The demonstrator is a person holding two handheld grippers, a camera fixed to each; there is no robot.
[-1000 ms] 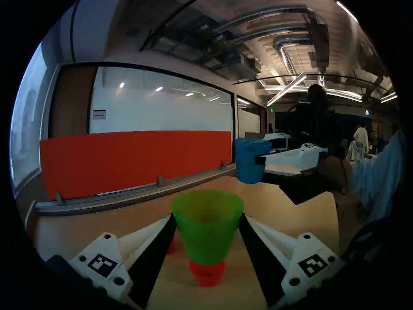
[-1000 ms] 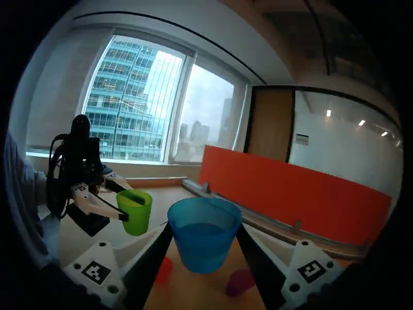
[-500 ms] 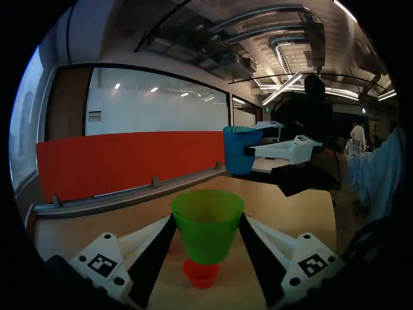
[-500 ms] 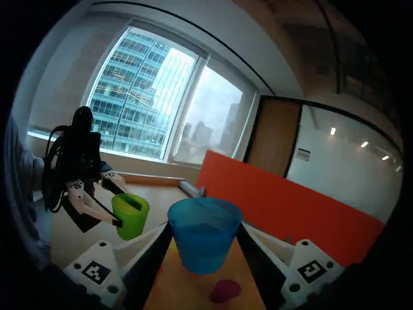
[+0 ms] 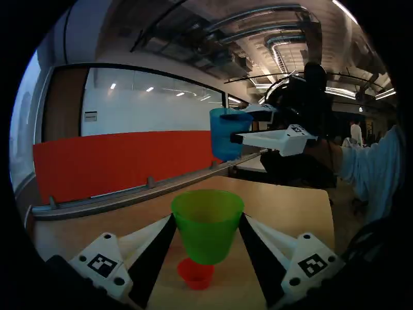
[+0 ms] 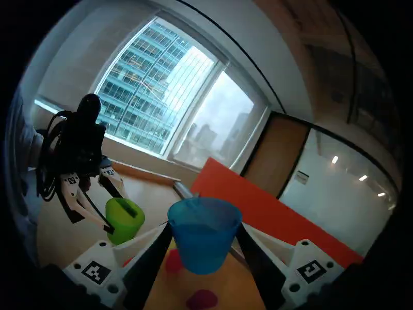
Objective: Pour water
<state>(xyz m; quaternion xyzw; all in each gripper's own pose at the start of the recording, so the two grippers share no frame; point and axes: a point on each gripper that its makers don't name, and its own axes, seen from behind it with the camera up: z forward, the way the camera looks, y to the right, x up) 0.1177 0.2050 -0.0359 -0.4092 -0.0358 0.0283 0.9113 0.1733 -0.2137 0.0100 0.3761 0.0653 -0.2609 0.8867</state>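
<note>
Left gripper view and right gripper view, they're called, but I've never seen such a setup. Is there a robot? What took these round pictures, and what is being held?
There is no robot here. A person holds a two-finger tool in each hand, and a wide-angle camera rides on each tool, looking forward along its fingers. The left gripper view comes from the left tool, which is shut on a green cup held over a wooden table. A small red cup stands on the table beneath it. The right gripper view comes from the right tool, which is shut on a blue cup that seems to hold water. Each view also catches the other tool farther off with its cup, and the left gripper view shows the person's sleeve too.
</note>
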